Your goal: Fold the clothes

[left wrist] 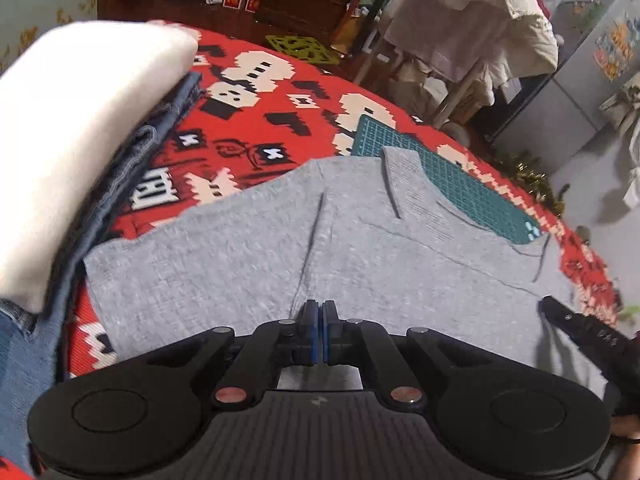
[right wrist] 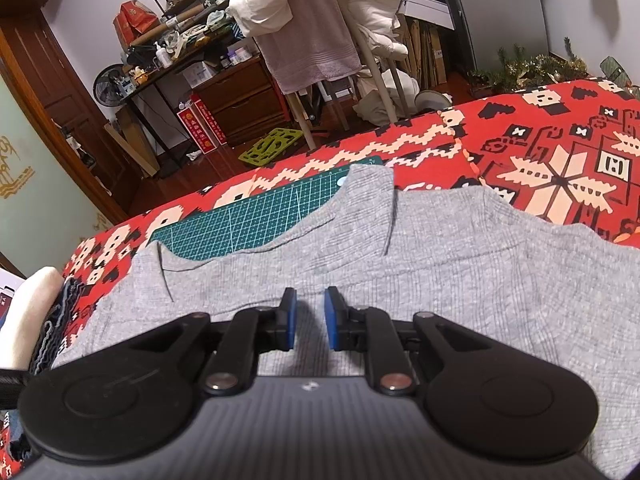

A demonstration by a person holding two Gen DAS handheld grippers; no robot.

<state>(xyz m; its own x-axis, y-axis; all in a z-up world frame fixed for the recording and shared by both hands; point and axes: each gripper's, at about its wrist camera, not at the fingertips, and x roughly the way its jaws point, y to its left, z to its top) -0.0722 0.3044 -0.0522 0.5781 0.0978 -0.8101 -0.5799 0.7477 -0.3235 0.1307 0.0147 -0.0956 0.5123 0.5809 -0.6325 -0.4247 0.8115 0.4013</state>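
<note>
A grey knit garment point(left wrist: 400, 248) lies spread on the red patterned blanket point(left wrist: 256, 120), its collar end over a green cutting mat point(left wrist: 472, 192). My left gripper point(left wrist: 319, 305) is shut, blue pads together, on the garment's near part. A raised crease runs from its tips up the cloth. In the right wrist view the same garment point(right wrist: 460, 272) fills the foreground. My right gripper point(right wrist: 307, 294) hovers low over it, open by a narrow gap, with nothing pinched. One of its black fingers point(left wrist: 560, 314) shows at the garment's right side in the left wrist view.
A folded white cloth point(left wrist: 80, 128) lies on blue denim point(left wrist: 132, 176) at the left. The blanket point(right wrist: 560, 152) ends at the far edge. Beyond it are a chair draped with pale clothes point(right wrist: 320, 20), a wooden drawer unit point(right wrist: 240, 104) and a green plastic piece point(right wrist: 272, 144) on the floor.
</note>
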